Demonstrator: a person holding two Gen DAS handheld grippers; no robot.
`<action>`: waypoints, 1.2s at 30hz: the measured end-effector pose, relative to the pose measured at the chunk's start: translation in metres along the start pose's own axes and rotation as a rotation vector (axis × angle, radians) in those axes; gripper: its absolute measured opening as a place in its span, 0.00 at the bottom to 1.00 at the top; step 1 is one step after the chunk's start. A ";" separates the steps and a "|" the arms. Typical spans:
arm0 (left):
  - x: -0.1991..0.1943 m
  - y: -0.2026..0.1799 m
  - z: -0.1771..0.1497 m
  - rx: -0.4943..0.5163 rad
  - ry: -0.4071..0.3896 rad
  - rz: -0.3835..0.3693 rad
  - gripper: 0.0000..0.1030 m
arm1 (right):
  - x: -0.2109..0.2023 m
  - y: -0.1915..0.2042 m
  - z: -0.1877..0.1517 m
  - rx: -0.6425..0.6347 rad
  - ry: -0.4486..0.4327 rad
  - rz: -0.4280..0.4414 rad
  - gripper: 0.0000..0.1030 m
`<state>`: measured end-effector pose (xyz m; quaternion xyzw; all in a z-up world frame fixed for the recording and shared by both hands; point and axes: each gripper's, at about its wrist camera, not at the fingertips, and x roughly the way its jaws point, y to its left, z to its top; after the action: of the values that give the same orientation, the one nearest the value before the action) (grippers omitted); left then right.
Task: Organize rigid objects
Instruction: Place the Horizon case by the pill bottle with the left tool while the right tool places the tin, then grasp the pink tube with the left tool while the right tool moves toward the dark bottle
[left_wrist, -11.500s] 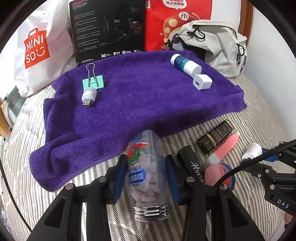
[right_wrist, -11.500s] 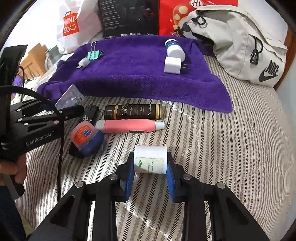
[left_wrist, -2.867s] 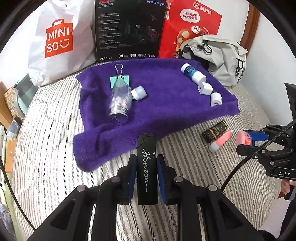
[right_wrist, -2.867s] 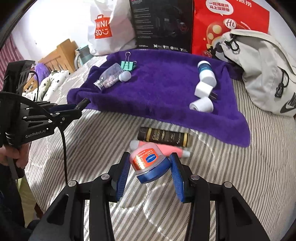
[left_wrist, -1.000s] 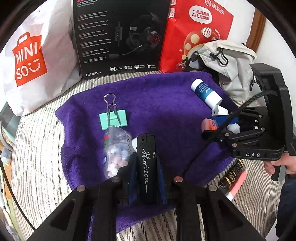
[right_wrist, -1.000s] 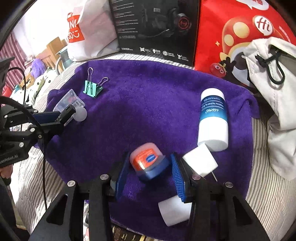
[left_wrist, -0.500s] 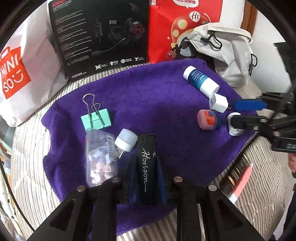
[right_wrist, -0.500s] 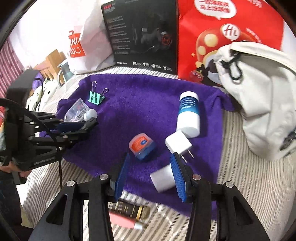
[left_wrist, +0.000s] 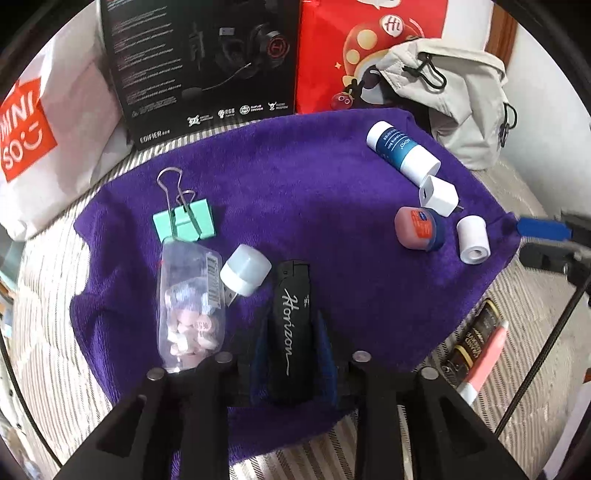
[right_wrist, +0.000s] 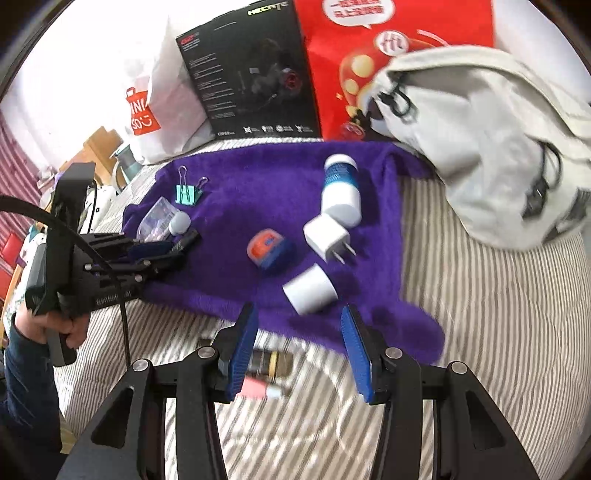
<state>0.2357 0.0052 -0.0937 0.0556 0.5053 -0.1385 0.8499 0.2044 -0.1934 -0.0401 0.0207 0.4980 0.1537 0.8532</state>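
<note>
Left wrist view: the left gripper (left_wrist: 291, 354) has its blue pads slightly parted on either side of the black lighter (left_wrist: 291, 328), which lies lengthwise between them on the purple towel (left_wrist: 306, 192); whether the pads press it cannot be told. Just left of the fingers lies a clear pill bottle (left_wrist: 190, 306), with a small white plug (left_wrist: 245, 274) between bottle and lighter tip. Ahead and left sits a green binder clip (left_wrist: 184, 220). Ahead and right lie a blue-and-white bottle (left_wrist: 402, 153), a white charger (left_wrist: 438, 195), a red-lidded jar (left_wrist: 419, 229) and a white roll (left_wrist: 473, 239).

Right wrist view: the right gripper (right_wrist: 300, 350) stands wide open and holds nothing. Just beyond its fingertips the white roll (right_wrist: 309, 288) lies on the towel's (right_wrist: 258, 177) near edge. Below the left finger, on the striped bedding (right_wrist: 480, 295), lie a dark tube (right_wrist: 271, 363) and a pink tube (right_wrist: 264, 390), both blurred. Far left, a hand (right_wrist: 48, 325) holds the left gripper (right_wrist: 173, 245).
</note>
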 end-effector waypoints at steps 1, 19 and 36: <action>-0.001 0.001 -0.001 -0.012 0.002 -0.004 0.29 | -0.003 -0.002 -0.003 0.008 -0.003 0.001 0.46; -0.056 -0.104 -0.040 0.218 -0.068 -0.016 0.54 | -0.050 -0.028 -0.063 0.119 -0.016 -0.043 0.52; -0.017 -0.113 -0.022 0.242 -0.005 -0.068 0.54 | -0.054 -0.044 -0.087 0.167 0.012 -0.055 0.53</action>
<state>0.1761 -0.0948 -0.0847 0.1401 0.4843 -0.2274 0.8331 0.1159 -0.2611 -0.0463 0.0770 0.5144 0.0883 0.8495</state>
